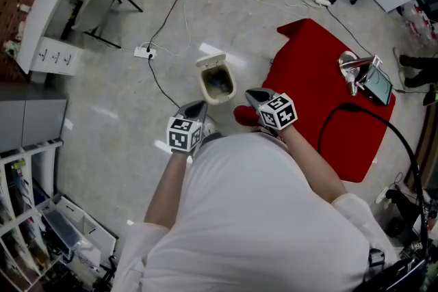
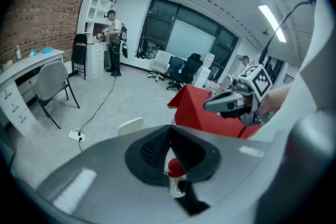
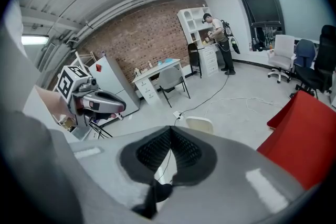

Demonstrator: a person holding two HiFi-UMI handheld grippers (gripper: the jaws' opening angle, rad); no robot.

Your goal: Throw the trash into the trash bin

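A cream trash bin [image 1: 216, 81] stands on the grey floor with its lid up and something dark inside. Both grippers hover just in front of it, close to my body. My left gripper [image 1: 197, 106] has its jaws closed tip to tip; in the left gripper view [image 2: 169, 131] a small red and white bit shows through the slit behind the tips, and I cannot tell what it is. My right gripper [image 1: 252, 94] is shut with nothing between its pads [image 3: 157, 152]. The bin's lid [image 2: 130, 126] peeks over the left jaws, and the bin [image 3: 199, 124] shows above the right jaws.
A red mat [image 1: 328, 96] lies right of the bin with a metal device [image 1: 361, 73] on it. A power strip [image 1: 144, 51] and cables cross the floor behind the bin. A white desk [image 1: 55, 10] and chair [image 1: 96, 3] stand far left. A person [image 2: 114, 42] stands by distant shelves.
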